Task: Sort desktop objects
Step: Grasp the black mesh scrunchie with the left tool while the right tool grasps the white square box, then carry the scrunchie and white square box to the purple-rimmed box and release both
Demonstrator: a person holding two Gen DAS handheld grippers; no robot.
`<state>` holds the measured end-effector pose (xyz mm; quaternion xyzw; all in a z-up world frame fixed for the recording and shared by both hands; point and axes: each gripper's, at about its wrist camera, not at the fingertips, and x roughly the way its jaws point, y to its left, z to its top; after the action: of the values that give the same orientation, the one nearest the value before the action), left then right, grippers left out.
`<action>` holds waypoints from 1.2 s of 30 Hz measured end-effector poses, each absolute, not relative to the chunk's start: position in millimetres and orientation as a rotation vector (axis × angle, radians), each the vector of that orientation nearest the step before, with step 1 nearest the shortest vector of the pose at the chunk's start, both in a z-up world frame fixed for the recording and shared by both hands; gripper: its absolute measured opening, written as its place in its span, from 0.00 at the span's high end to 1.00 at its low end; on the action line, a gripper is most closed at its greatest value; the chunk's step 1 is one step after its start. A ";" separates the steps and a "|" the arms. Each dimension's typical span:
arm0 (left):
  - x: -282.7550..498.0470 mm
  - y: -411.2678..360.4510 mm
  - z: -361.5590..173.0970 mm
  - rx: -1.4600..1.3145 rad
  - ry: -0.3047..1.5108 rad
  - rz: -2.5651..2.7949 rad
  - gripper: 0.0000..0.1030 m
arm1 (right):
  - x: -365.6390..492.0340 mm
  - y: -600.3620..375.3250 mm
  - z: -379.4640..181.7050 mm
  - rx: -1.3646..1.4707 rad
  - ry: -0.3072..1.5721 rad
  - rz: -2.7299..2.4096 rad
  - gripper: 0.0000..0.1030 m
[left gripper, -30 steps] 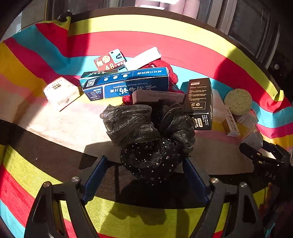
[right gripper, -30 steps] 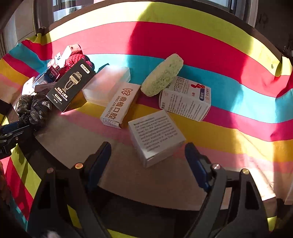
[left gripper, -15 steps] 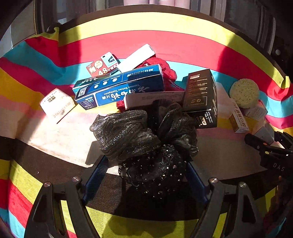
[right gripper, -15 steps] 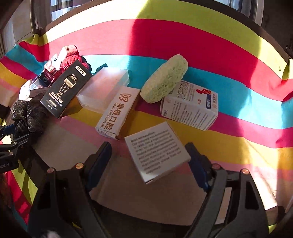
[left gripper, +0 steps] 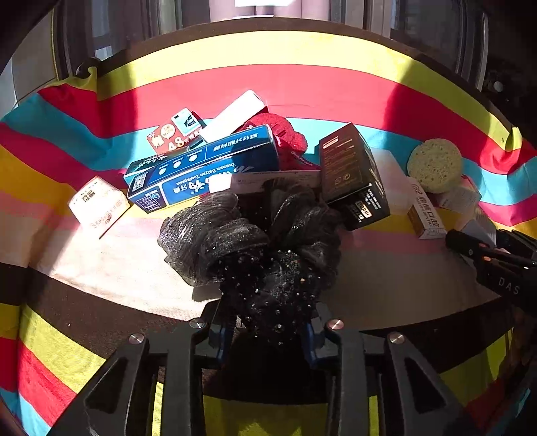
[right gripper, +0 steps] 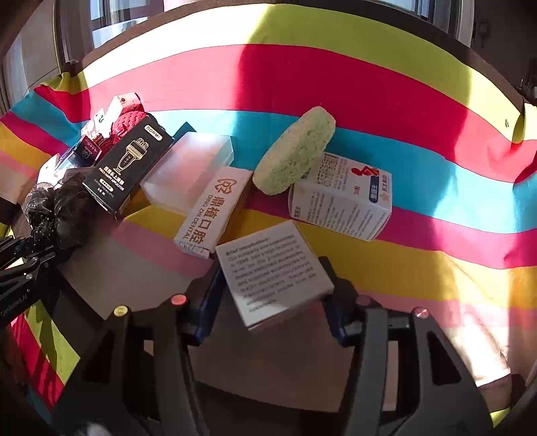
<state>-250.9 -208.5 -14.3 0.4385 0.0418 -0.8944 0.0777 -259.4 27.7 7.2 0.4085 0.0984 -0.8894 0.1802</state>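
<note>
Clamping left gripper (left gripper: 266, 330) on black glitter scrunchie (left gripper: 255, 248) amid clutter on striped cloth (left gripper: 302, 87), only this view showing blue Yunnan Baiyao toothpaste box (left gripper: 204, 169), right gripper (right gripper: 273, 298) pinched on white text-printed box (right gripper: 273, 273), beside DING ZHI DENTAL carton (right gripper: 214, 209), black DORMI box (right gripper: 129, 164), green sponge (right gripper: 295, 151).

a striped cloth (right gripper: 302, 73) in yellow, red, cyan, pink and dark brown bands is covering the work surface. hard sunlight is falling across it, casting sharp shadows. window frames (right gripper: 110, 20) are showing beyond the far edge, with daylight coming through the glass (left gripper: 261, 3).
</note>
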 end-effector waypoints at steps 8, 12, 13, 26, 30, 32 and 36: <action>-241.6 -211.6 -12.5 1.343 0.231 -2.682 0.78 | -263.2 44.7 12.3 1.150 0.281 -2.515 0.45; -228.8 -216.5 -9.5 1.341 0.265 -2.684 0.78 | -250.6 50.6 20.0 1.130 0.283 -2.518 0.45; -223.2 -216.7 -8.2 1.334 0.271 -2.686 0.78 | -246.0 51.7 22.4 1.124 0.283 -2.518 0.45; -147.9 -217.0 22.3 1.220 0.277 -2.736 0.78 | -236.1 -0.7 51.1 1.023 0.336 -2.536 0.45; -125.5 -219.6 27.5 1.191 0.279 -2.751 0.78 | -220.0 -10.1 56.8 0.993 0.352 -2.543 0.45; -113.3 -223.0 30.6 1.174 0.295 -2.757 0.78 | -209.4 -13.0 60.5 0.980 0.358 -2.544 0.45; -88.8 -232.9 36.8 1.135 0.326 -2.762 0.78 | -190.0 -22.2 67.1 0.959 0.378 -2.542 0.45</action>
<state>-88.8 -232.8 36.8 0.3770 0.1083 -0.9173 0.0688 -190.0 -22.2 67.1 0.3427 0.1350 -0.9084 0.1978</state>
